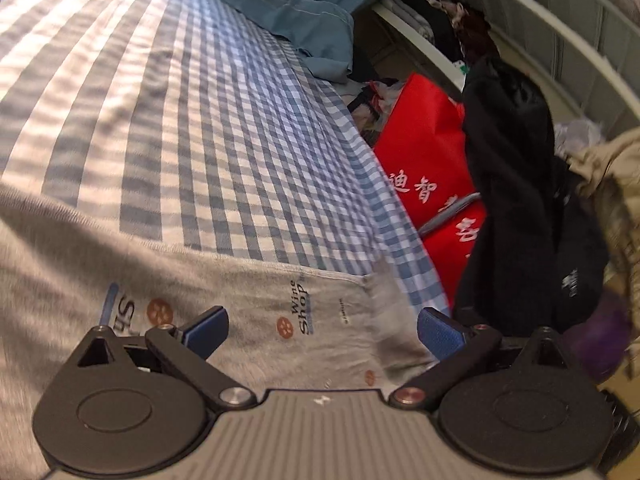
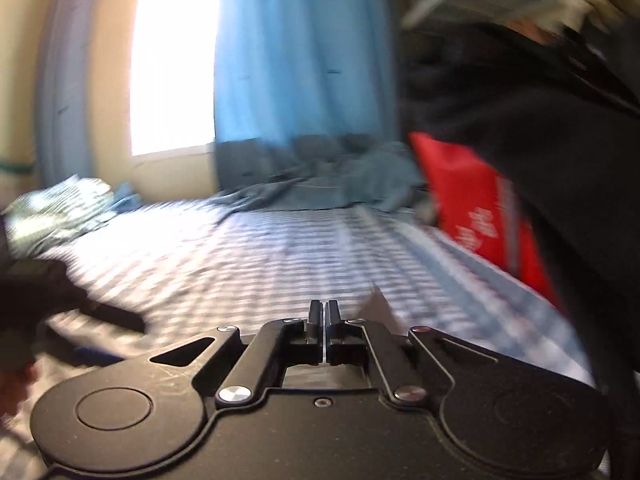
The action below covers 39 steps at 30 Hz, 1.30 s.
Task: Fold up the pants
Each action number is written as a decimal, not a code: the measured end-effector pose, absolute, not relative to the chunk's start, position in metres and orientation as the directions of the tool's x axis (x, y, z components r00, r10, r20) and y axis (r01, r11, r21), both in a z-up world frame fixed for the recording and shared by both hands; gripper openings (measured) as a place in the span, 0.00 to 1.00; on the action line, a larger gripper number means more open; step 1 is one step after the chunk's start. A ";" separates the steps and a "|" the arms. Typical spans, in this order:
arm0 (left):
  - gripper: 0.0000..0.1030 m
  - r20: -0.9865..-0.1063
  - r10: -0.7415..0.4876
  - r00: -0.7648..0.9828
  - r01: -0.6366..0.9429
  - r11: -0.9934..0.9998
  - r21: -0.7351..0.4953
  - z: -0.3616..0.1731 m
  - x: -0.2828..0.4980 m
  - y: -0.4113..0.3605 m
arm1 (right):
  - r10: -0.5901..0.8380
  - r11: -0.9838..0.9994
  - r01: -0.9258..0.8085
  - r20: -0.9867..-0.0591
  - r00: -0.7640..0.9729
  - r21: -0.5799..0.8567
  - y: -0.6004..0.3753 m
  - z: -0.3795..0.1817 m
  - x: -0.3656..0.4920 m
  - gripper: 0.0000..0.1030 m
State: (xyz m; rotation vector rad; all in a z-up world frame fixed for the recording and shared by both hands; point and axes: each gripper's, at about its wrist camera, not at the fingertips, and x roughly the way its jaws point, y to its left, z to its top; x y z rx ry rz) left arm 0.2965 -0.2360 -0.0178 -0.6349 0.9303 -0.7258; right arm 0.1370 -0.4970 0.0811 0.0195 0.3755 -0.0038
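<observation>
Grey pants (image 1: 168, 280) cut off under spread left tongs (image 1: 322, 330), right tongs (image 2: 324, 312) clenched, blurred

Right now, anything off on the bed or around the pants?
The grey printed pants lie flat on the checked sheet, but one corner hangs past the bed edge. Beside the bed, the red bag and dark clothes are heaped loosely. Nothing torn or spilled.

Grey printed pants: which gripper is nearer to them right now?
Left. The left gripper hangs open right over the grey pants, fingers straddling the fabric. The right gripper is shut above the checked sheet, no pants visible beneath it.
</observation>
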 end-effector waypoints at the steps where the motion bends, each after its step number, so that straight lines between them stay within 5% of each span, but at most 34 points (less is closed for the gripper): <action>1: 1.00 -0.468 -0.788 0.399 0.264 0.588 -0.764 -0.021 0.295 -0.231 | 0.021 1.000 -0.022 -0.376 0.926 0.002 -0.480 0.081 0.135 0.00; 5: 1.00 -0.492 -0.768 0.409 0.235 0.610 -0.757 -0.031 0.287 -0.215 | 0.085 0.988 -0.132 -0.432 0.898 -0.081 -0.417 0.065 0.126 0.00; 10: 1.00 -0.510 -0.752 0.418 0.294 0.643 -0.707 -0.029 0.281 -0.211 | -0.063 0.949 -0.084 -0.445 0.893 -0.303 -0.391 0.033 0.119 0.24; 12: 1.00 -0.522 -0.739 0.426 0.318 0.663 -0.678 -0.026 0.280 -0.217 | -0.133 0.927 -0.046 -0.442 0.887 -0.371 -0.399 0.026 0.120 0.43; 18: 1.00 -0.552 -0.718 0.424 0.380 0.694 -0.611 -0.022 0.278 -0.242 | -0.243 0.860 -0.026 -0.453 0.858 -0.510 -0.445 0.010 0.134 0.56; 28: 1.00 -0.601 -0.680 0.421 0.455 0.731 -0.508 -0.015 0.272 -0.288 | -0.250 0.802 -0.093 -0.473 0.845 -0.590 -0.468 -0.014 0.154 0.33; 33: 1.00 -0.593 -0.698 0.403 0.474 0.713 -0.517 -0.013 0.272 -0.296 | -0.201 0.879 -0.075 -0.509 0.837 -0.471 -0.478 -0.014 0.155 0.04; 39: 1.00 -0.480 -0.836 0.266 0.472 0.547 -0.692 -0.019 0.294 -0.313 | -0.129 0.976 0.016 -0.515 0.847 -0.219 -0.499 0.013 0.150 0.00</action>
